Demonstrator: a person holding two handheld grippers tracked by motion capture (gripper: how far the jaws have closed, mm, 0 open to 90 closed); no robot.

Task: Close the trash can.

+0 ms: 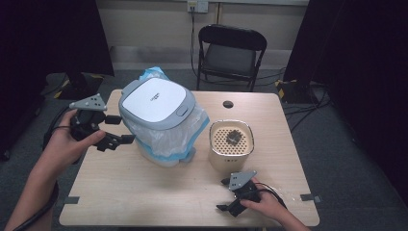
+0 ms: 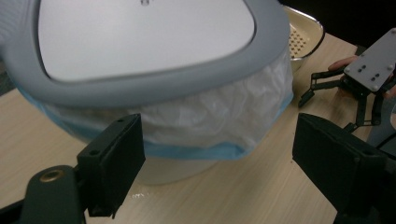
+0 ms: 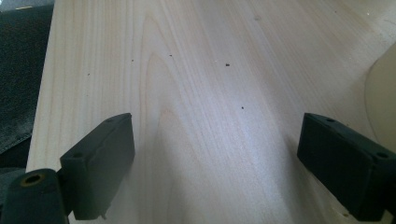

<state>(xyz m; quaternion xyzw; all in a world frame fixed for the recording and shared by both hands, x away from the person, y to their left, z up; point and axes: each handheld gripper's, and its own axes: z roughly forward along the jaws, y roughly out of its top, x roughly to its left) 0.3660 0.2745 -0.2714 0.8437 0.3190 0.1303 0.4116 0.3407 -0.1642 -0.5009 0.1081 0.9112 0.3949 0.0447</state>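
A small bin with a grey-rimmed white lid (image 1: pixel 156 103) stands at the table's back left, lined with a white plastic bag with a blue edge (image 1: pixel 168 139). My left gripper (image 1: pixel 122 130) hovers just left of the bin, its jaws open and pointed at the bag, with nothing between them. In the left gripper view the lid (image 2: pixel 140 37) and the bag (image 2: pixel 210 121) sit close ahead of the left gripper (image 2: pixel 217 123). My right gripper (image 1: pixel 222 195) rests open near the front edge, and the right gripper (image 3: pixel 215 121) has bare tabletop between its jaws.
A cream container with a perforated insert (image 1: pixel 231 144) stands right of the bin, just behind the right hand; its side (image 3: pixel 383 93) shows at the right gripper view's edge. A black folding chair (image 1: pixel 231 53) stands beyond the wooden table (image 1: pixel 144 192).
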